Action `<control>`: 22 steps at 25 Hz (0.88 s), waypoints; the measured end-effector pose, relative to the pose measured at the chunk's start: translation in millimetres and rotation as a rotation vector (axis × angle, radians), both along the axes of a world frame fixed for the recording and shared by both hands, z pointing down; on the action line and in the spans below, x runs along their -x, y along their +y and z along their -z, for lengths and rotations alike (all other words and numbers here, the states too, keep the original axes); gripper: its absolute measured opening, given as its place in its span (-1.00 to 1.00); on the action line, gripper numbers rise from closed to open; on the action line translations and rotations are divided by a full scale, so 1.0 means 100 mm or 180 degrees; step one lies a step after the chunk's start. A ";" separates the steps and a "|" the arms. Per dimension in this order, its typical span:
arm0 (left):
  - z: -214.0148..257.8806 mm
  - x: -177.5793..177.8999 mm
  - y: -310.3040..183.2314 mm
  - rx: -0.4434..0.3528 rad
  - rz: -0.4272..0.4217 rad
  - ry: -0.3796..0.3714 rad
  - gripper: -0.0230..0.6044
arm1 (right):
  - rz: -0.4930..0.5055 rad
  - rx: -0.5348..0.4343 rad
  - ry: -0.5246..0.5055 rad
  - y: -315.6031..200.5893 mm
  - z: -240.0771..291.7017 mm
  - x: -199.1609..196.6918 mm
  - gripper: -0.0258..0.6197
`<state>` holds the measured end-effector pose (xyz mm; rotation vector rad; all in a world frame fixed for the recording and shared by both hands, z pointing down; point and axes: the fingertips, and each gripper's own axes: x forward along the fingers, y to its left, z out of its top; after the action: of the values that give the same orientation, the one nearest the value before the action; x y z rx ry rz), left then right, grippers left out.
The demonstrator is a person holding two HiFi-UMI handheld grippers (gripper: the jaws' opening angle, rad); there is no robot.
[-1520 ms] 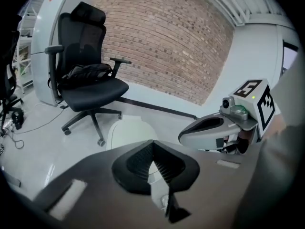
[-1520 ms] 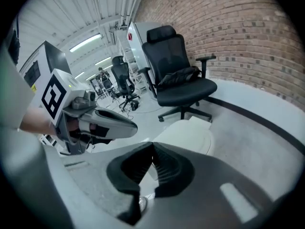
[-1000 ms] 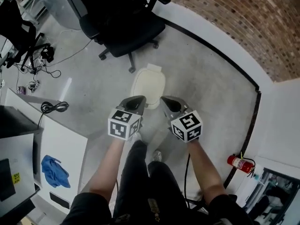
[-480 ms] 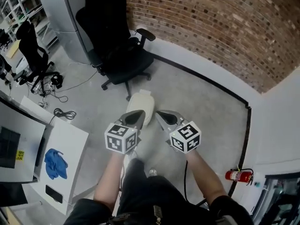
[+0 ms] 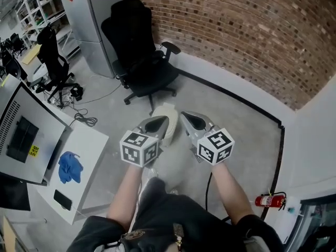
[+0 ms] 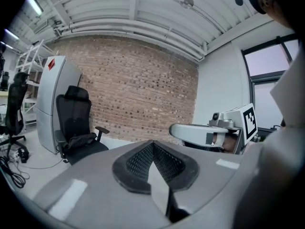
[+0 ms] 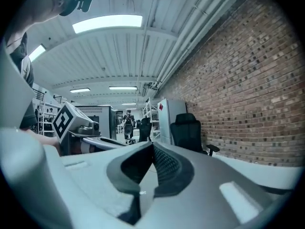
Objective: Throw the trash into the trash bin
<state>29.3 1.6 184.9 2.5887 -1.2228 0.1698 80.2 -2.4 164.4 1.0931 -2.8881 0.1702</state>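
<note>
Left hand-held gripper (image 5: 156,125) closed and empty, right hand-held gripper (image 5: 192,121) closed and empty beside it, pale trash bin (image 5: 169,112) on the floor between them, black office chair (image 5: 142,62) beyond.

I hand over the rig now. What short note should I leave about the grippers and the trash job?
Left gripper: jaws shut, empty.
Right gripper: jaws shut, empty, beside it.
Trash bin: on the floor under both, in front of the black chair, lid seems down.
Done: neither gripper holds trash; whether any went in, I cannot tell.
To do: no loose trash seen; a blue cloth lies on the white table.
</note>
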 end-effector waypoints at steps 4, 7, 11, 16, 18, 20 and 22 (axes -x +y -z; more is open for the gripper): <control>0.25 -0.03 0.11 -0.0149 0.0020 -0.0018 -0.91 | 0.0066 -0.0142 -0.0085 0.10 0.28 -0.01 -0.91; 0.36 -0.04 0.16 -0.0213 0.0030 -0.0025 -0.91 | 0.0104 -0.0222 -0.0120 0.16 0.43 0.00 -0.91; 0.45 -0.03 0.23 -0.0295 0.0025 -0.0022 -0.91 | 0.0115 -0.0309 -0.0148 0.26 0.55 0.01 -0.91; 0.50 -0.04 0.25 -0.0327 0.0012 -0.0020 -0.91 | 0.0113 -0.0344 -0.0174 0.30 0.60 -0.01 -0.91; 0.50 -0.05 0.25 -0.0329 -0.0001 -0.0022 -0.91 | 0.0114 -0.0348 -0.0179 0.31 0.61 -0.02 -0.91; 0.50 -0.06 0.25 -0.0327 -0.0012 -0.0022 -0.91 | 0.0127 -0.0351 -0.0186 0.32 0.62 -0.02 -0.91; 0.51 -0.08 0.25 -0.0327 -0.0017 -0.0032 -0.91 | 0.0138 -0.0357 -0.0190 0.32 0.64 -0.02 -0.91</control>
<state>37.2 26.2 134.1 2.6817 -1.2598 0.1243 82.7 29.8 100.5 1.0581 -3.0045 0.0402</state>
